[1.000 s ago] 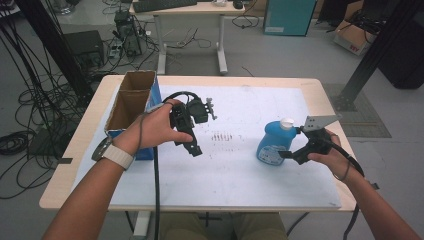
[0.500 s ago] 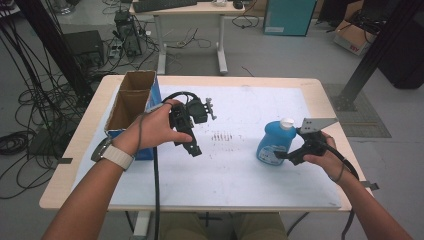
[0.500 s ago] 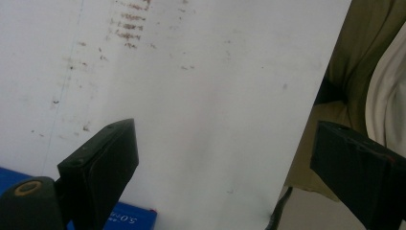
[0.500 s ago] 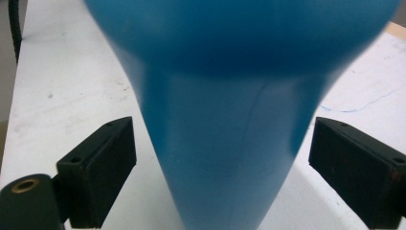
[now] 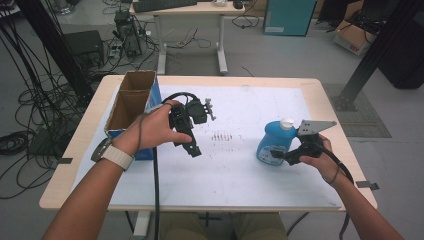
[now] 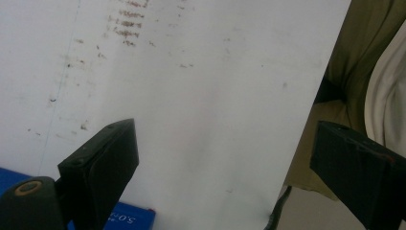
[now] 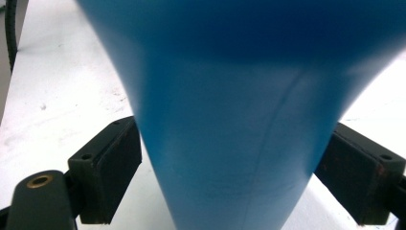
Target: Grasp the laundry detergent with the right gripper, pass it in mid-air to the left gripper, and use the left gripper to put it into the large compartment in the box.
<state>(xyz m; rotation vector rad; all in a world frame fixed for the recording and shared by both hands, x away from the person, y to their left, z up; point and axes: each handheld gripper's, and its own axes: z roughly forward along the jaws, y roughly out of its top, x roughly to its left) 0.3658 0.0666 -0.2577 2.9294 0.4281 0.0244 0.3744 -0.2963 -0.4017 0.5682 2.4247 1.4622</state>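
High view is showing a wooden worktop (image 5: 330, 100) under a scuffed white sheet (image 5: 235, 170), a grey cabled floor beyond. Right gripper (image 5: 280, 156) is closing its fingers around the blue bottle (image 5: 272, 142); left gripper (image 5: 192, 149), left of that bottle, is hanging spread and empty. No writing is readable.

Blue bottle (image 7: 249, 120) stands between jaws of right gripper (image 7: 234, 177), blurred, very close. Jaws just been closing; both pads at bottle's flanks, contact unclear. White table surface (image 7: 62, 86) behind, beyond left jaw. Black cable (image 7: 10, 33) far upper left.
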